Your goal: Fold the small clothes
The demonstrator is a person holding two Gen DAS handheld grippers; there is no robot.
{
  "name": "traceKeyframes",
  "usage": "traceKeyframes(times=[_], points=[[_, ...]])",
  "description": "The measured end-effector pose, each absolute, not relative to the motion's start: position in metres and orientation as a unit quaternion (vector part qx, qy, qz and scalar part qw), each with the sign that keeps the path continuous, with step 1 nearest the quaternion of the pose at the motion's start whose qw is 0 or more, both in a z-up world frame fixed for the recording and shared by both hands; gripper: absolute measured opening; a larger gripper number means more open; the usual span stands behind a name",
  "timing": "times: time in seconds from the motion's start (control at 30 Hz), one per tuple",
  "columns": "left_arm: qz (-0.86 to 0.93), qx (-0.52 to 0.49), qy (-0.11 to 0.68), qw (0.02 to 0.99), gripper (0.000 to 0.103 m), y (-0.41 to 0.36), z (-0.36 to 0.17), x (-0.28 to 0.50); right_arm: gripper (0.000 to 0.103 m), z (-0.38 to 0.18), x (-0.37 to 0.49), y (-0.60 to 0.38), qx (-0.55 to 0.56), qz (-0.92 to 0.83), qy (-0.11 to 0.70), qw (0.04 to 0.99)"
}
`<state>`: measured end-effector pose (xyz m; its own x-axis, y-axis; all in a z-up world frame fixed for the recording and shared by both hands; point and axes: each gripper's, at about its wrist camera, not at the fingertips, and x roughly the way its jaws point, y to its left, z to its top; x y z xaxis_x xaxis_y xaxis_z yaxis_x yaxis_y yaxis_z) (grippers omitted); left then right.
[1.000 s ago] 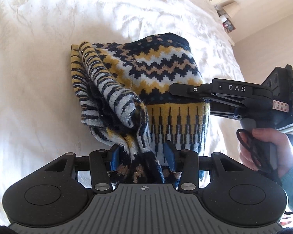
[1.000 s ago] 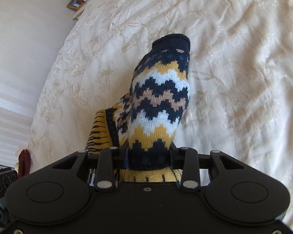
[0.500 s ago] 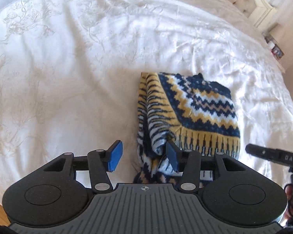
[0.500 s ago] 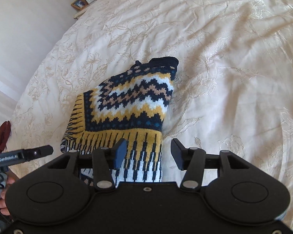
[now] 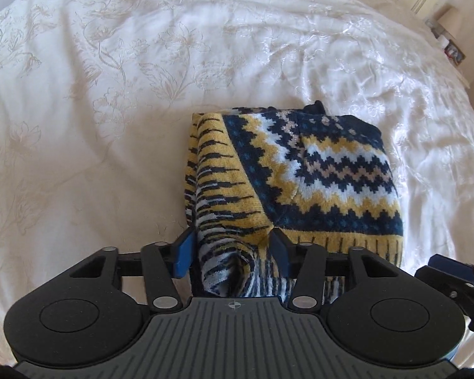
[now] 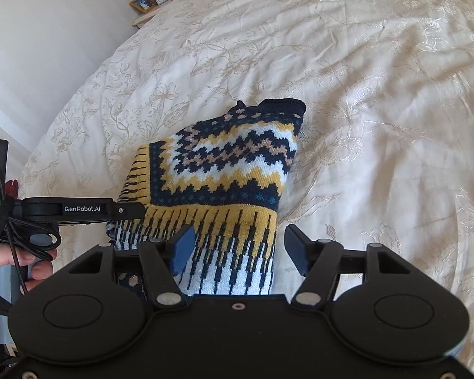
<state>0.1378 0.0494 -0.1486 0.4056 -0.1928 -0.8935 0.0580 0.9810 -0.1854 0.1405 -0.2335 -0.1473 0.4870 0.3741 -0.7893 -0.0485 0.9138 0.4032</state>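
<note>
Lying folded on the bedspread (image 5: 110,126), the sweater (image 5: 316,183) sits mid-bed; left gripper (image 5: 232,254) is spread around its near-left bunched corner, right gripper (image 6: 240,251) spread over the near hem.

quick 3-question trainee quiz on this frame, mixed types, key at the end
1. True or false: the right gripper is clamped on the knitted sweater.
2. Multiple choice: the sweater lies on
A. a wooden floor
B. a white floral bedspread
C. a grey sofa
3. Fill in: in the left wrist view, a bunched striped fold of the sweater sits between the open fingers of the ____ gripper.

Key:
1. False. Its jaws stand apart, with only the sweater's hem lying under the gap.
2. B
3. left
</note>
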Motion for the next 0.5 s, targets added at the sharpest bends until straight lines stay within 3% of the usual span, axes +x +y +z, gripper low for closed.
traceKeyframes(times=[0.03,0.1,0.4,0.43,0.47,0.5], points=[[-0.077,-0.056,0.537,0.838,0.019,0.048,-0.149,0.138,0.067,-0.148,0.141,-0.233,0.167,0.123,0.492,0.846],[-0.079,-0.042,0.529,0.844,0.012,0.045,-0.147,0.137,0.067,-0.15,0.142,-0.231,0.163,0.118,0.495,0.845],[-0.045,-0.075,0.536,0.84,0.01,0.073,-0.155,0.128,0.066,-0.144,0.162,-0.223,0.134,0.111,0.465,0.868],[-0.05,-0.073,0.534,0.84,0.01,0.073,-0.156,0.128,0.056,-0.143,0.167,-0.222,0.129,0.109,0.458,0.873],[-0.052,-0.076,0.535,0.84,0.01,0.074,-0.156,0.129,0.031,-0.144,0.174,-0.221,0.126,0.111,0.454,0.875],[-0.052,-0.079,0.537,0.838,0.01,0.075,-0.157,0.13,0.019,-0.146,0.185,-0.22,0.124,0.113,0.457,0.874]])
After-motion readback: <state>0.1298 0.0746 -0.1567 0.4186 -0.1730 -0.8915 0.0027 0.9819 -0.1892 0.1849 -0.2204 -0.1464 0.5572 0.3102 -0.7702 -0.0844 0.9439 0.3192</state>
